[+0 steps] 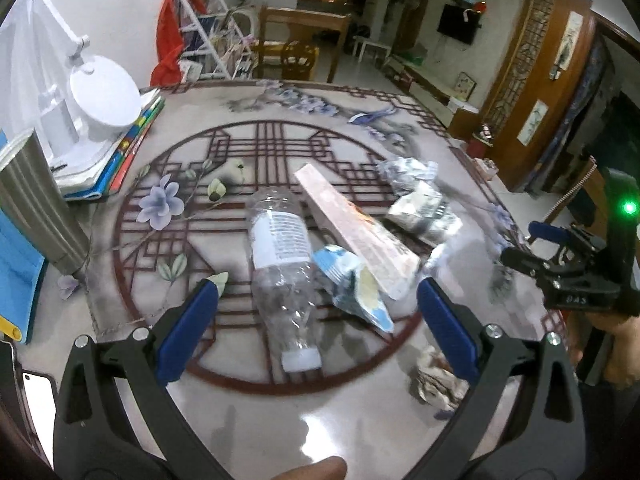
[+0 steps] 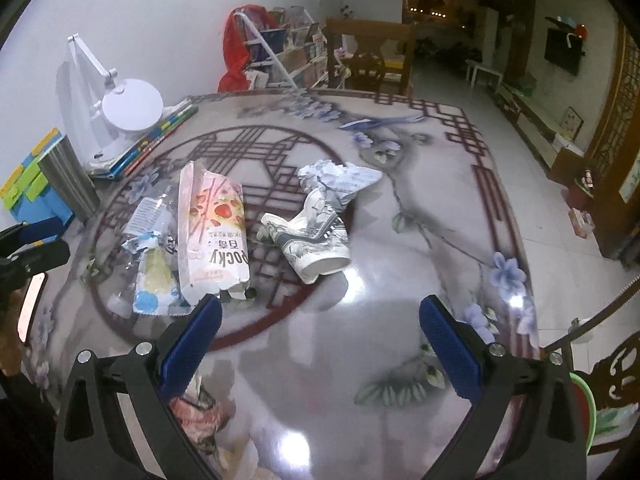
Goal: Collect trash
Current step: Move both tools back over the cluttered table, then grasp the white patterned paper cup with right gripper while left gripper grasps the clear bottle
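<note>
- Left tongs (image 1: 318,304): released, blue pads spread wide, nothing between them. They hang low over the worktop (image 1: 360,420), pointing at the trash pile.
- Right tongs (image 2: 320,320): likewise released and empty, held over a bare stretch of the worktop to the right of the pile.
- Plastic bottle (image 1: 282,264): clear, empty, lying on its side directly between and just ahead of the left pads. White cap end points toward the tongs, base points away; the long axis therefore runs along the tongs' line of reach, not across it.
- Blue-and-yellow snack wrapper (image 1: 354,288): just right of the bottle, touching it and tucked partly under the box.
- Pink snack box (image 1: 356,232): flattened and torn open, lying aslant beyond the wrapper, its long axis running away and leftward from the left tongs.
- Crushed paper cup (image 2: 316,240) and crumpled wrapper (image 2: 340,176): on the far right of the pile, ahead and left of the right tongs, apart from them.
- Crumpled paper (image 1: 438,380): close by the left tongs' right pad, near the worktop edge.
- Judgement: the left tongs are nearer the bottle and already straddle it; the pads would close across its width near the neck. The right tongs are better placed for the cup.
- Risk: the thin bottle may roll or buckle when squeezed.
- No trash receptacle can be identified with certainty.
</note>
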Tool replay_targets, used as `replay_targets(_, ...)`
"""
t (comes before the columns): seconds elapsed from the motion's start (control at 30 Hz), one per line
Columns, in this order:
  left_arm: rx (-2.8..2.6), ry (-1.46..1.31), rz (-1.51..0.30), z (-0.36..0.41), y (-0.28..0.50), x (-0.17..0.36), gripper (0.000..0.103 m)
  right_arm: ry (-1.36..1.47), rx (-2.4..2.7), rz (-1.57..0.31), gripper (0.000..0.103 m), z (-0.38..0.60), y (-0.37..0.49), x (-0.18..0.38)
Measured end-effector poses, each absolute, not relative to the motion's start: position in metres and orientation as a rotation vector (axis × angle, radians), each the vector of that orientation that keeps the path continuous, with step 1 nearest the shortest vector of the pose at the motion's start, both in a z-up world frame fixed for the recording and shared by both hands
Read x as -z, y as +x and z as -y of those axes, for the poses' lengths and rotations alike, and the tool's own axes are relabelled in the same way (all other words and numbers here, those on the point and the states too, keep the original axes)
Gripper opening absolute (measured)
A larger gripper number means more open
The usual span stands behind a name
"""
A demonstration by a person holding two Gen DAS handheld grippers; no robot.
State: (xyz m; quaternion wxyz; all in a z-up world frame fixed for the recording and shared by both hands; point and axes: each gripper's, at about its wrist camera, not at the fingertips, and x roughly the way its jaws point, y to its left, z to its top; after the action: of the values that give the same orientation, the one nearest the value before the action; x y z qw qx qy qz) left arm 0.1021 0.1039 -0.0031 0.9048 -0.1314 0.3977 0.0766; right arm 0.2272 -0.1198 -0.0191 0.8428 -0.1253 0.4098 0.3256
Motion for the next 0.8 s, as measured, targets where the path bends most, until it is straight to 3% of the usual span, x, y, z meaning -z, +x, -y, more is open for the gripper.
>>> replay_targets(0.8, -0.294, -0.330, -0.951, -0.148, 0.178, 0.069, 0.098, -0.365, -0.688, -0.938, 0.094, 0.054, 0.305, 0.088)
